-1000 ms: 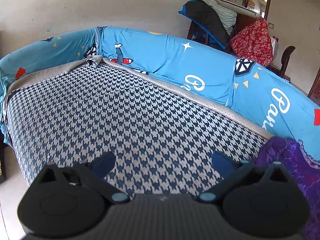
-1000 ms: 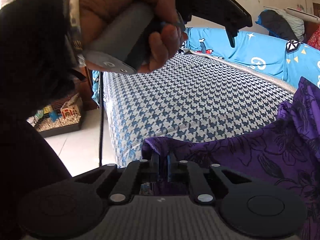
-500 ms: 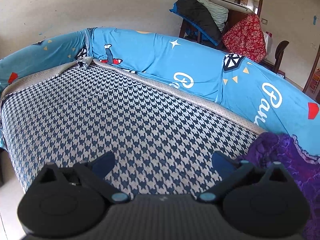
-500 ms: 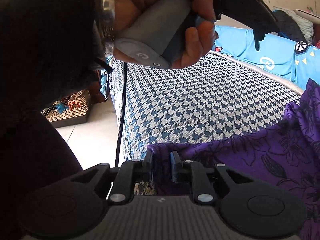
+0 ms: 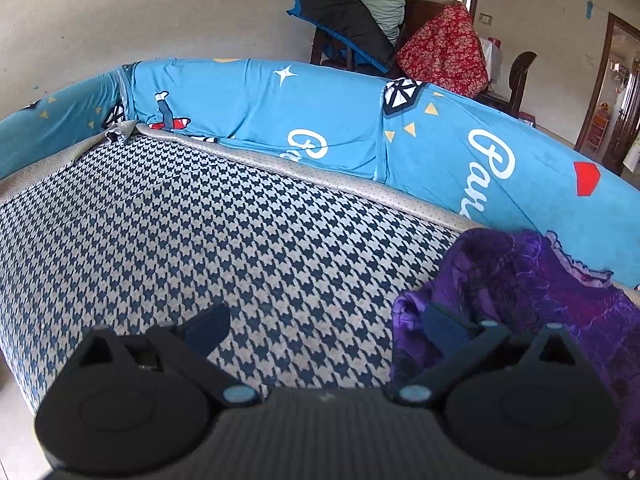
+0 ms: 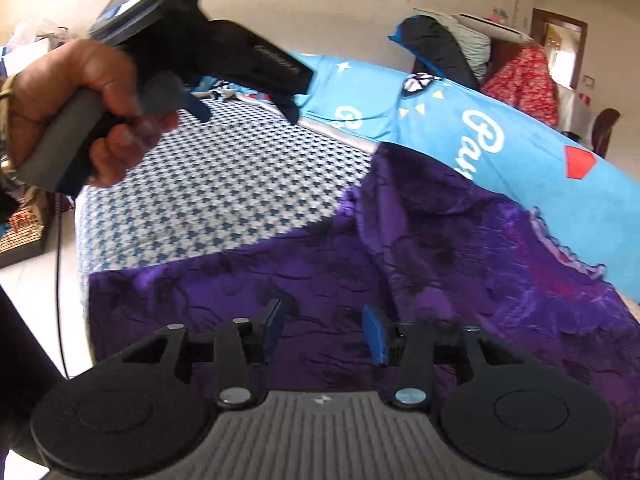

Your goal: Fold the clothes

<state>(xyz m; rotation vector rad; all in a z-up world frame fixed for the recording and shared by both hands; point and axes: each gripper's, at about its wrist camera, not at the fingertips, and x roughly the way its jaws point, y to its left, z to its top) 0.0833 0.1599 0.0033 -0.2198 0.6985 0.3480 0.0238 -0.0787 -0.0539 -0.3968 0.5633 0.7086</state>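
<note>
**Both grippers free, purple garment on the seat's right side**

Your right gripper [image 6: 323,330] has its jaws opening, about halfway apart, with the blue pads [image 6: 274,326] hanging over the purple garment [image 6: 420,264] and pinching none of it. The cloth passes under the gap; the view is smeared here, so you cannot be sure whether the pad tips brush the fabric.

Your left gripper [image 5: 326,326] stands wide open with nothing held. Its left finger [image 5: 206,328] sits over the bare houndstooth seat cover [image 5: 200,220], while its right finger [image 5: 442,326] is at the rumpled left edge of the purple garment [image 5: 540,280].

The garment lies spread on the right part of the seat, its frilled far edge up against the blue printed backrest cover [image 5: 340,128]. In the right wrist view your left hand [image 6: 80,96] grips the other tool's grey handle above the seat.

Behind the backrest, a chair [image 5: 516,80] and piled clothes [image 5: 440,48] stand against the wall.
</note>
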